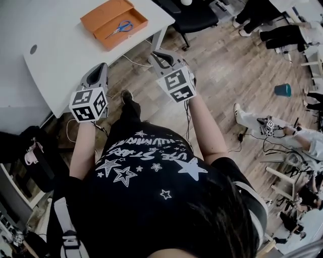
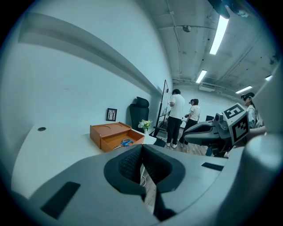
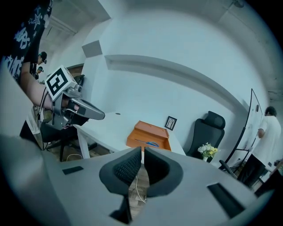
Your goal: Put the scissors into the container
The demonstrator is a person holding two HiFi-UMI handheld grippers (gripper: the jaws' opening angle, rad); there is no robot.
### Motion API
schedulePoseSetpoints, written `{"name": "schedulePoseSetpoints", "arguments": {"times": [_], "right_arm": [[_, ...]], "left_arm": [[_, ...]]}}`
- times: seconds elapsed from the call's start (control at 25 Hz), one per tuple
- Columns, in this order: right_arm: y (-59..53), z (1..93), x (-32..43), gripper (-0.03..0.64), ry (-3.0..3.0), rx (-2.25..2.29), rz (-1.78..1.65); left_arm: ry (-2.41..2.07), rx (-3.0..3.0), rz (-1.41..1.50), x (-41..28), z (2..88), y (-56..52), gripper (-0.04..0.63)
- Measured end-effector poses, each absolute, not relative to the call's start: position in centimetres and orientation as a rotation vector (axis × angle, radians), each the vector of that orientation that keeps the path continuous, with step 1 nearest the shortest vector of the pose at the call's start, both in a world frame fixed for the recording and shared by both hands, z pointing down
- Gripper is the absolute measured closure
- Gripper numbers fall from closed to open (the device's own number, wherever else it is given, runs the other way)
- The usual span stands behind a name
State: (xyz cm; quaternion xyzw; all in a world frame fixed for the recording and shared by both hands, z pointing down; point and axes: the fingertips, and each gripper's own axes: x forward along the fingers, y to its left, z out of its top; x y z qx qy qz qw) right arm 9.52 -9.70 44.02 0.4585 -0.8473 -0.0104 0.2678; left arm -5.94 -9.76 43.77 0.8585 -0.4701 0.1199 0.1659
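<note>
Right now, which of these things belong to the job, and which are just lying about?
Job: scissors, already lying in the orange container; left gripper and right gripper, both shut and empty.
Lying about: teal cup on the floor, flowers, picture frame, office chair.

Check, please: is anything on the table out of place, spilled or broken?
Nothing stands out. The scissors lie flat inside the orange box on the table, and nothing is spilled. The left tongs and right tongs are shut, empty and off the table.
</note>
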Motion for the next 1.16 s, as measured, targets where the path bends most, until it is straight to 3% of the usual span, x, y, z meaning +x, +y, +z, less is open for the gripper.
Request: {"name": "schedulePoseSetpoints", "arguments": {"times": [1.16], "right_arm": [[-0.3,45.3,11.2,0.563,-2.295,1.296,0.083]], "left_arm": [[-1.336,2.413,0.356,-5.5,45.1,0.4,0.577]]}}
